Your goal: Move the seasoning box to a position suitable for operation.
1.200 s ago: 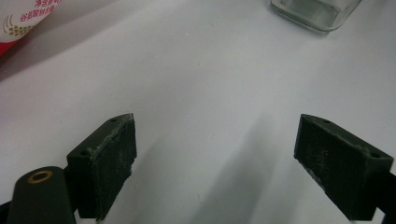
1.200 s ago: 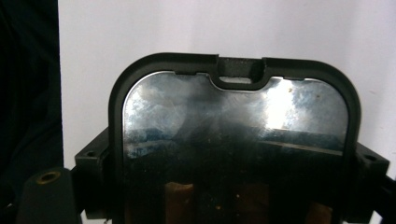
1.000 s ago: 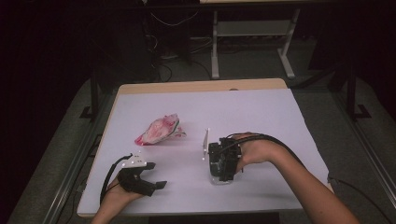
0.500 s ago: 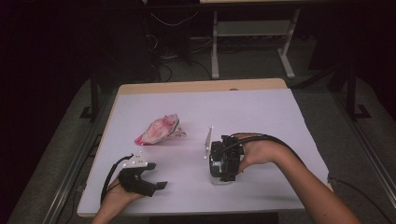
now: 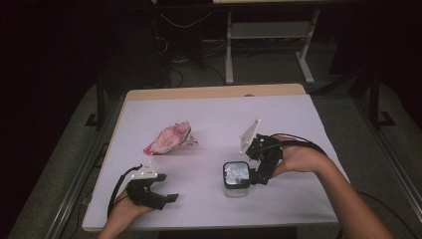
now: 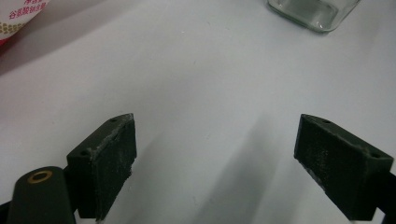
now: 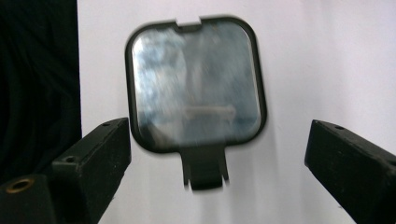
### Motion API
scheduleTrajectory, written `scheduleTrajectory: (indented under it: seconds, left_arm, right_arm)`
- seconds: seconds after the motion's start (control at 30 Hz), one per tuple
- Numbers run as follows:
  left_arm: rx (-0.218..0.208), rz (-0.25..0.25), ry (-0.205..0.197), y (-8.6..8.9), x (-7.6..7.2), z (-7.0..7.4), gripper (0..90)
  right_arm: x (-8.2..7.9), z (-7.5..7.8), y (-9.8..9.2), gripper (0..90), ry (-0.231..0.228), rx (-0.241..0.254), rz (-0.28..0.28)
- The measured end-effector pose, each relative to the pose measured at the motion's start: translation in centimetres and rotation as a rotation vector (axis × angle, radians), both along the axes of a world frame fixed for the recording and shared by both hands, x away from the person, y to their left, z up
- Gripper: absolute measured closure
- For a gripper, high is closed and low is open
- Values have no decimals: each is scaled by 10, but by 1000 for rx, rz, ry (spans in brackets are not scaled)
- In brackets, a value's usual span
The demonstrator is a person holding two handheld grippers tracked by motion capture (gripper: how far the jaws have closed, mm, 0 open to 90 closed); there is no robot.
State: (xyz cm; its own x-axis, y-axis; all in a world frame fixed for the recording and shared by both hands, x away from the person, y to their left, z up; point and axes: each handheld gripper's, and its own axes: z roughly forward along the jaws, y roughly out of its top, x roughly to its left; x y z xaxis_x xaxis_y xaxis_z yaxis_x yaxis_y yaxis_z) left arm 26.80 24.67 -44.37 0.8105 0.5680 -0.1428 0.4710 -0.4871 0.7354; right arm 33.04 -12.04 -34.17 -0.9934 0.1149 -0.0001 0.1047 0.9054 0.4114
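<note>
A square glass jar (image 5: 236, 178) with a black-rimmed clear lid (image 7: 195, 84) stands on the white table (image 5: 214, 109), right of centre near the front. My right gripper (image 5: 258, 175) hovers just right of it and above, its grey plate tilted up. Its jaws have just been opening and stand wide, with nothing between the pads (image 7: 100, 154); the lid lies beyond them. A pink and red packet (image 5: 169, 140) lies left of centre. My left gripper (image 5: 168, 188) rests at the front left, open and empty (image 6: 215, 149), facing the jar's base (image 6: 313, 11) and the packet's corner (image 6: 18, 14).
The table's front edge (image 5: 209, 225) runs close under both hands. A wooden strip (image 5: 214, 91) marks the far edge. Behind it stand a white metal frame (image 5: 268, 45) and loose cables on a dark floor.
My right gripper has pulled away from the jar to the right and upward, leaving the jar standing uncovered in view. The left hand has stayed in place.
</note>
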Motion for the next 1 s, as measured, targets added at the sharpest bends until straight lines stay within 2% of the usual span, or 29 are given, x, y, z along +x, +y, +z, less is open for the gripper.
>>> scheduleTrajectory:
  seconds: [0.13,0.17,0.3,0.33,0.37,0.43,0.5,0.53,0.57,0.6,0.7,0.73,0.8,0.83,1.0]
  left_arm:
    - [-1,0,0,-1,0,0,127]
    - [-1,0,-1,-1,0,0,127]
    - [0,-1,-3,-1,0,0,127]
    - [2,-1,-2,-1,0,0,127]
    - [3,-3,-3,-1,0,0,127]
    - [2,-3,-3,-1,0,0,127]
    - [0,-3,-5,-2,0,0,127]
    - [-2,-2,-3,-2,0,0,127]
    - [-6,0,-6,-2,0,0,127]
    - [-11,6,2,-3,-1,-1,127]
    - [-3,1,4,-4,-2,0,127]
    - [3,-5,3,-3,-2,0,127]
    - [-3,-1,7,-4,-2,0,129]
    - [-5,-1,8,-5,-3,0,129]
    - [0,-12,2,-6,-2,-1,129]
  right_arm:
    - [0,0,-23,71,-12,53,-55]
    - [-1,-1,-34,75,-21,85,-84]
    - [-3,-2,-50,90,-29,136,-121]
    - [-4,-3,-57,91,-34,165,-146]
    - [-7,-4,-68,127,-46,217,-189]
    - [-8,-5,-72,129,-47,233,-204]
    - [-12,-8,-83,144,-55,285,-257]
    - [-16,-12,-92,197,-60,339,-301]
    - [-16,-12,-92,197,-60,339,-301]
    - [-18,-16,-96,213,-57,362,-318]
    - [-25,-29,-107,330,-60,426,-375]
    - [-26,-34,-110,390,-74,451,-405]
    - [-29,-44,-118,494,-71,480,-454]
    - [-31,-47,-120,570,-88,491,-484]
    - [-44,-65,-126,852,-124,554,-547]
